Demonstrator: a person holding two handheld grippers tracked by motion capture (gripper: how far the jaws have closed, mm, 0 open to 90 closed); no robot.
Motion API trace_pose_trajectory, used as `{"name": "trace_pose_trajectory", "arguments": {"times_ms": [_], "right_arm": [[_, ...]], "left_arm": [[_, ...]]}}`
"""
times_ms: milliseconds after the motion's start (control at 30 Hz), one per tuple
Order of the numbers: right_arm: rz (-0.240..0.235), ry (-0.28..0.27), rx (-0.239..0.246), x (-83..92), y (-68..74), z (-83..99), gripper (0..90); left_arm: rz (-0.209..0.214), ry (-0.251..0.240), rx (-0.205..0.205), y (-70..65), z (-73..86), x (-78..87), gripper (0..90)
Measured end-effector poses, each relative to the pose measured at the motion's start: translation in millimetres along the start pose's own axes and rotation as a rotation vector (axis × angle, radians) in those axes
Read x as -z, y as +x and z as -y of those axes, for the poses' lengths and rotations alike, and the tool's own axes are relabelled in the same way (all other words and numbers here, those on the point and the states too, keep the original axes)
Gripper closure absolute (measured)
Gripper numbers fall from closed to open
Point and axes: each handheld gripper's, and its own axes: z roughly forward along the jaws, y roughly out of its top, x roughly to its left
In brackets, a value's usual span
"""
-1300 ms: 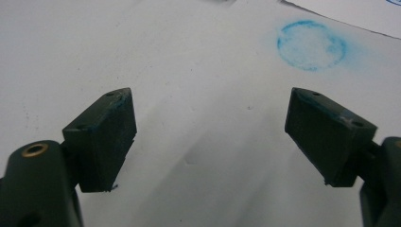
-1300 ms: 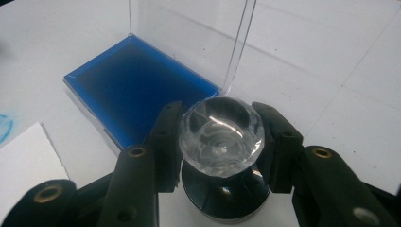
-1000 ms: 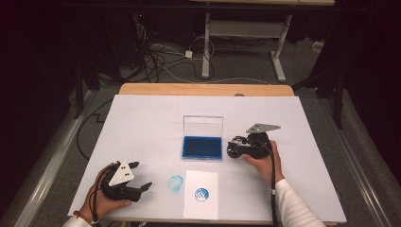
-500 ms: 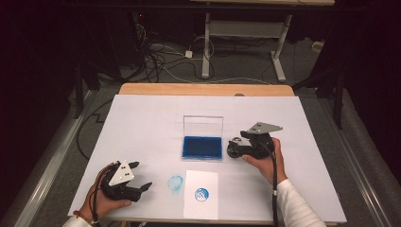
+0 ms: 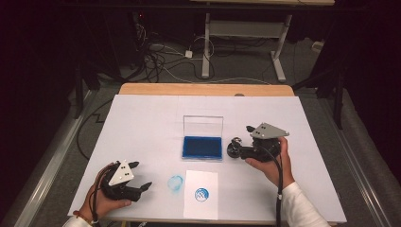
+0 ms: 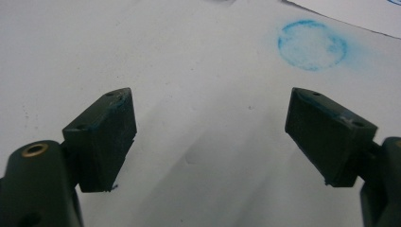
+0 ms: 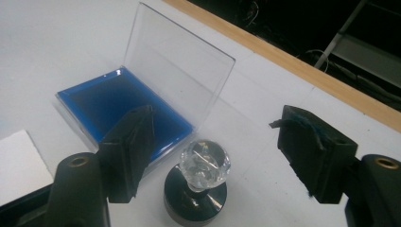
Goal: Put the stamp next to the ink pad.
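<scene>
blue ink pad (image 5: 202,147), white table (image 5: 142,123)

One ink pad (image 5: 202,147) lies on the tabletop (image 5: 142,123), its single clear lid (image 5: 203,126) standing open at the pad's far edge. One stamp (image 5: 233,149) with a clear knob stands just beside the ink pad, on its right. One white sheet of paper (image 5: 201,194) lies near the ink pad's front edge, carrying one round blue print (image 5: 202,193). A second, fainter blue ring (image 5: 175,182) marks the tabletop left of that sheet. Two grippers are present: one left gripper (image 5: 142,176) and one right gripper (image 5: 239,142), each with two fingers.
</scene>
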Motion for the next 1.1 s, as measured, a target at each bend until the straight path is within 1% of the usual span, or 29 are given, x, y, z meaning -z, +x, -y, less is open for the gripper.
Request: {"name": "trace_pose_trajectory", "arguments": {"times_ms": [133, 200, 300, 400, 467, 567, 667, 867, 967, 1100], "right_arm": [[0.012, -0.018, 0.021, 10.1, 3.9, -2.7, 26.2], [0.018, -0.024, 0.034, 14.0, 5.4, -3.1, 26.2], [0.026, -0.031, 0.041, 19.4, 7.3, -2.7, 25.9], [0.039, -0.028, 0.055, 24.5, 9.7, -0.6, 25.9], [0.040, -0.039, 0.067, 28.7, 11.4, 1.2, 25.8], [0.031, -0.042, 0.071, 32.7, 13.1, 3.6, 25.1], [0.049, -0.031, 0.088, 36.3, 15.5, 7.3, 24.7], [0.057, -0.040, 0.110, 45.2, 16.6, 18.2, 23.8], [0.060, -0.044, 0.115, 49.4, 16.3, 25.2, 23.3], [0.077, -0.046, 0.111, 54.2, 15.7, 34.5, 23.0]], "left_arm": [[-0.001, 0.001, 0.000, 0.1, 0.0, -0.2, 16.6], [-0.008, 0.003, 0.000, -0.2, -0.2, -0.5, 16.5], [-0.008, -0.001, 0.001, -0.3, -0.2, -0.2, 16.5], [-0.010, -0.005, 0.000, 0.0, -0.4, 0.1, 16.5], [-0.016, -0.004, 0.001, -0.1, -0.4, -0.4, 16.5], [-0.018, -0.006, 0.000, 0.3, -0.7, -0.7, 16.5], [-0.022, -0.011, 0.000, 0.3, -1.3, -0.7, 16.5], [-0.028, -0.016, 0.003, 1.1, -2.1, -1.6, 16.4], [-0.032, -0.014, 0.003, 1.7, -2.2, -2.1, 16.5], [-0.035, -0.014, 0.004, 1.8, -2.2, -2.3, 16.5]]}}
